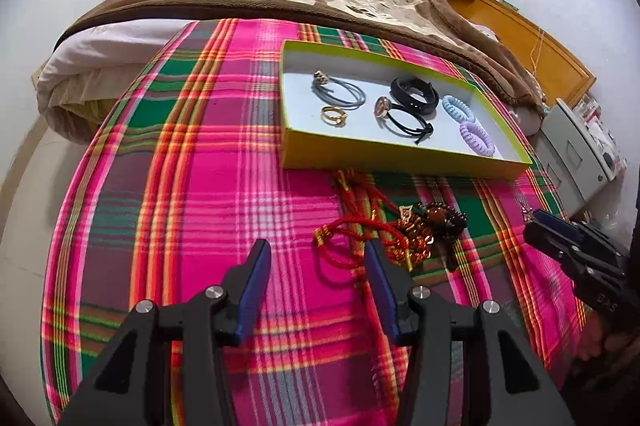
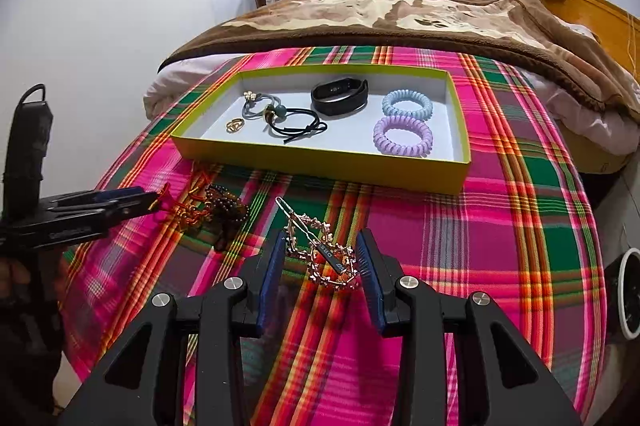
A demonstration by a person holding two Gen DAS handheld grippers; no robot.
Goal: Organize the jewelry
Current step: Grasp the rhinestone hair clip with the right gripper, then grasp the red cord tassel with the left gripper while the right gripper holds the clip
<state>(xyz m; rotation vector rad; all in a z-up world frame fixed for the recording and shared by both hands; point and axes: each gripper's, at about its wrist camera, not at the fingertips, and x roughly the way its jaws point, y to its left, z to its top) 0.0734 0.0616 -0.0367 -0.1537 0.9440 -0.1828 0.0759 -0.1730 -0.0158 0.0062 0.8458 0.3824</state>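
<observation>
Most of the stuff is already sitting in the yellow-green box (image 2: 320, 167): hair ties, ring, fitness band. The right gripper (image 2: 322, 258) is hanging wide open around the rose-gold hair clip (image 2: 324, 252); the left gripper (image 1: 316, 262) is open beside the red cord and bead pile (image 1: 384, 230), both still lying on the plaid blanket (image 1: 200, 185).

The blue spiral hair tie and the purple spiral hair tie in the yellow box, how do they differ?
Colour: the blue spiral hair tie is pale blue, while the purple spiral hair tie is lilac. Place: the blue one lies farther back in the yellow-green cardboard box, and the purple one lies nearer the front wall, just in front of it. Both are coiled plastic rings lying flat at the box's right end, and neither is held.
</observation>
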